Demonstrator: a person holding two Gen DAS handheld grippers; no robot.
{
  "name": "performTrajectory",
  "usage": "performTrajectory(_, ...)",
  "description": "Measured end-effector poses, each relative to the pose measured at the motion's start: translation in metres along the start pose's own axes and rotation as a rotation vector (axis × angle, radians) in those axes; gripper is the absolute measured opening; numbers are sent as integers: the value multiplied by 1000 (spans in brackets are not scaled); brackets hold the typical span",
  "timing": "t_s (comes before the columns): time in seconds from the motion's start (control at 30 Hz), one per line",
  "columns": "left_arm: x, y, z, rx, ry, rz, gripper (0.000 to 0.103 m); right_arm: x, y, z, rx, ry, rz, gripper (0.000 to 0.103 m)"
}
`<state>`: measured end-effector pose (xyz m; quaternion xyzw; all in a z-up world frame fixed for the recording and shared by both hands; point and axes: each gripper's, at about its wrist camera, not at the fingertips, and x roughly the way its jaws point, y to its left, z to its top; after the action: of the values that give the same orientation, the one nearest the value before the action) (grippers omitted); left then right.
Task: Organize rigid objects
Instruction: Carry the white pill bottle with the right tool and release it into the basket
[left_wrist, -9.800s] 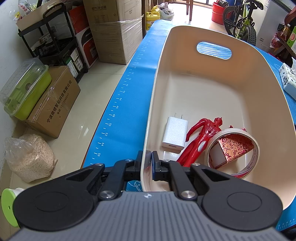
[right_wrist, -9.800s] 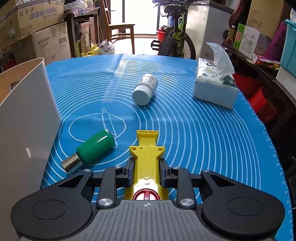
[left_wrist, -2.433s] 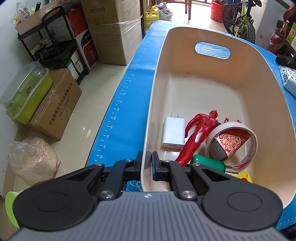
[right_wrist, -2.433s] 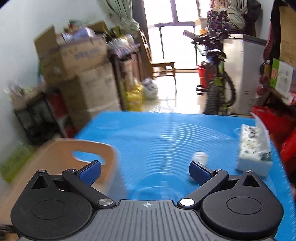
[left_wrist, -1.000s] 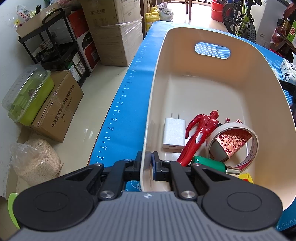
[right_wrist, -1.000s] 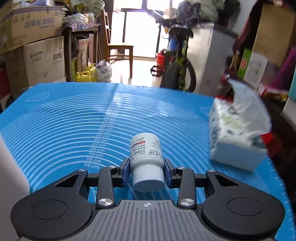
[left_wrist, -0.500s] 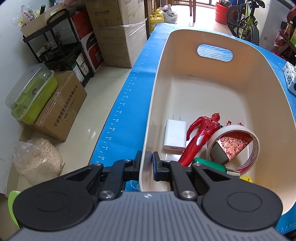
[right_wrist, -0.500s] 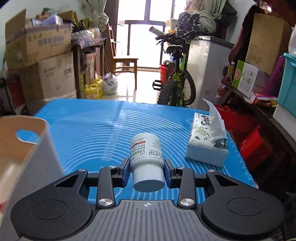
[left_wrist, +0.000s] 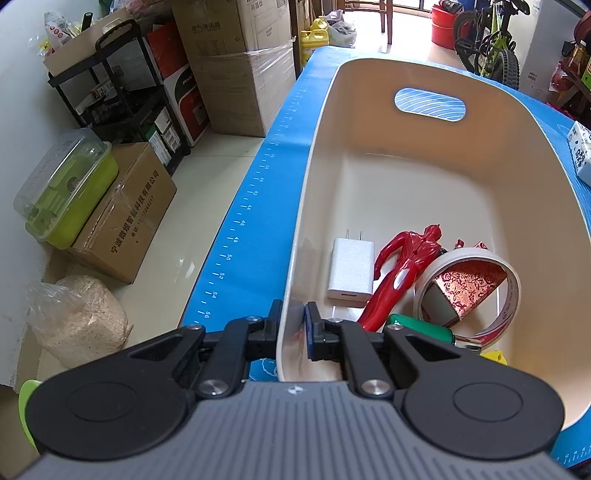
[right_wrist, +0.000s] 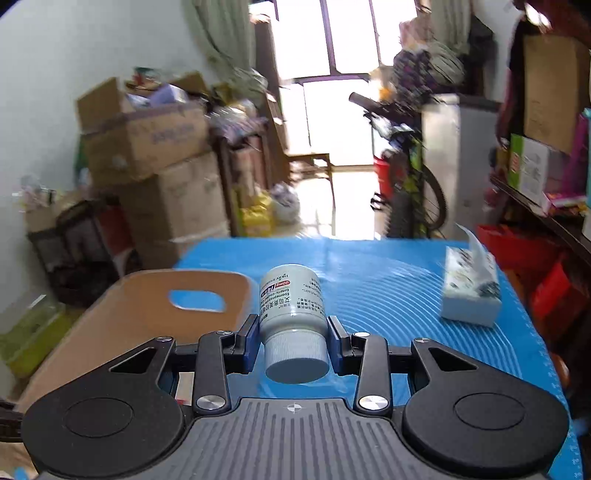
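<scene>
**Both grippers busy: one on the bin, one on the bottle**

So the left gripper (left_wrist: 292, 325) is nearly closed, its jaws pinching the near wall of the cream bin (left_wrist: 524, 155), one finger outside and one inside the rim. That's low centre of the left wrist view. In the bin's near end sit a white charger (left_wrist: 351, 267), a red figure (left_wrist: 404, 271), a tape roll (left_wrist: 511, 291) with a red patterned box (left_wrist: 467, 286) inside its ring, a green bottle (left_wrist: 421, 328), and a bit of something yellow (left_wrist: 493, 356).

The right gripper (right_wrist: 291, 334) is partly open but clamped on a white pill bottle (right_wrist: 291, 302), pads on both sides of the body, cap facing the camera. The bottle is in the air, centre of frame, over the blue mat (right_wrist: 388, 280) on the worktop, with the bin's handle end at left. A tissue pack (right_wrist: 471, 291) sits on the mat at right. The background is blurry.
</scene>
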<state>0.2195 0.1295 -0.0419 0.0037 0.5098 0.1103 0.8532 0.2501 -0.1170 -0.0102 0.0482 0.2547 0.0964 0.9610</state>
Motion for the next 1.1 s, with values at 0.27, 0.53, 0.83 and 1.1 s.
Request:
performTrajectory(0.27, -1, -1, 0, 2, -1, 5, 14, -12, 47, 1, -58, -51, 108, 44)
performTrajectory(0.53, -1, -2, 0, 6, -3, 13, 15, 4, 76, -14, -130, 41, 192, 44)
performTrajectory(0.83, -1, -3, -1, 7, -4, 21, 15, 16, 109, -40, -236, 192, 264, 44)
performTrajectory(1.1, -1, -4, -2, 7, -5, 23, 15, 22, 112, -52, -250, 294, 277, 51)
